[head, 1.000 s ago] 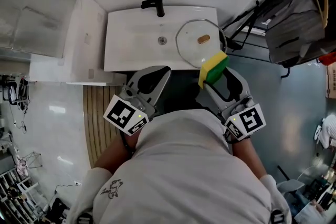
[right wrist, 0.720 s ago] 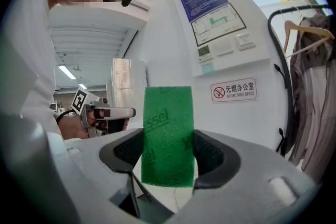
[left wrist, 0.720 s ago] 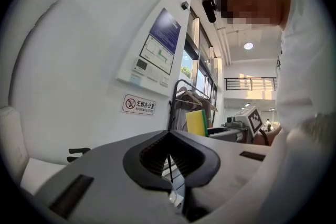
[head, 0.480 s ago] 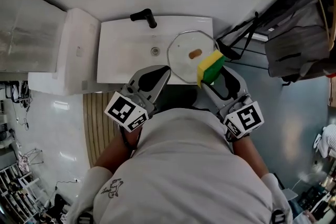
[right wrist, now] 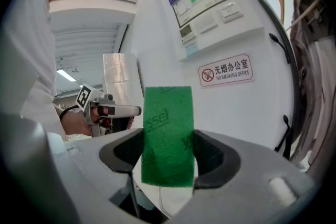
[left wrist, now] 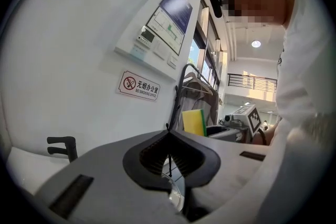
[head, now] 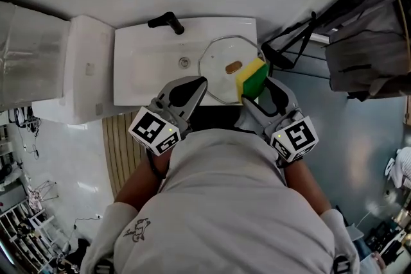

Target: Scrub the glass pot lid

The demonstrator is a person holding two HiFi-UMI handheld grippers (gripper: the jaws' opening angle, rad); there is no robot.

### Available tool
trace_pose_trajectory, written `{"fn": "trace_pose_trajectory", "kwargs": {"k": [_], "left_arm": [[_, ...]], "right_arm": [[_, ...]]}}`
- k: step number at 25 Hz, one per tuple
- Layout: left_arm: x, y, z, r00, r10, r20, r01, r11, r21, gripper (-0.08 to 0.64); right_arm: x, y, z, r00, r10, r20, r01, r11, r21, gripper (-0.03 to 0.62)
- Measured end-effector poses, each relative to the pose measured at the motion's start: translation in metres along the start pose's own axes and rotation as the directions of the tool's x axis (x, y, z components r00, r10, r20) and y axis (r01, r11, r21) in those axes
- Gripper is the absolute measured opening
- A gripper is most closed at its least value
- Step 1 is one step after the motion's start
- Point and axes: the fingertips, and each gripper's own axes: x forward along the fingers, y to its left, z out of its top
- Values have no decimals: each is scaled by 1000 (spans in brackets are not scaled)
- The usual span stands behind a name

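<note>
Over the sink's (head: 128, 67) right side lay the lid (head: 215, 77). Right gripper (right wrist: 168, 157) clamped a sponge (right wrist: 168, 128) near it; left gripper (left wrist: 169, 136) was closed, empty. Step looked like the approach; next, sponge must press onto the glass.

The person wears a white short-sleeved shirt (head: 225, 202) with a small dark shoulder print (head: 137, 230). The left gripper (head: 200, 81) and right gripper (head: 250, 93) match — pale grey shells, black ribbed pads (left wrist: 144, 157), black-and-white marker cubes (head: 154, 131).

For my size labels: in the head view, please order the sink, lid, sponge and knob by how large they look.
1. sink
2. lid
3. sponge, though held nearer the camera
4. knob
</note>
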Motion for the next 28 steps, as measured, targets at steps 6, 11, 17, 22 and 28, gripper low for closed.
{"fn": "trace_pose_trajectory", "kwargs": {"k": [6, 11, 17, 22, 28], "left_arm": [[8, 20, -8, 997, -72, -32, 71, 997, -10, -2], [15, 47, -16, 990, -115, -76, 114, 993, -26, 2], [18, 83, -51, 968, -188, -164, 174, 980, -96, 19], [23, 118, -88, 952, -217, -216, 182, 968, -172, 55], [33, 150, -135, 924, -272, -268, 193, 939, -286, 107]], "right_arm": [[19, -10, -15, 998, -60, -35, 61, 998, 30, 290], [38, -15, -24, 992, -110, -55, 113, 992, 50, 290], [54, -16, -46, 975, -196, -109, 205, 975, 85, 290], [72, -15, -69, 964, -214, -156, 230, 969, 92, 290], [95, -14, -97, 950, -221, -220, 240, 969, 65, 290]]}}
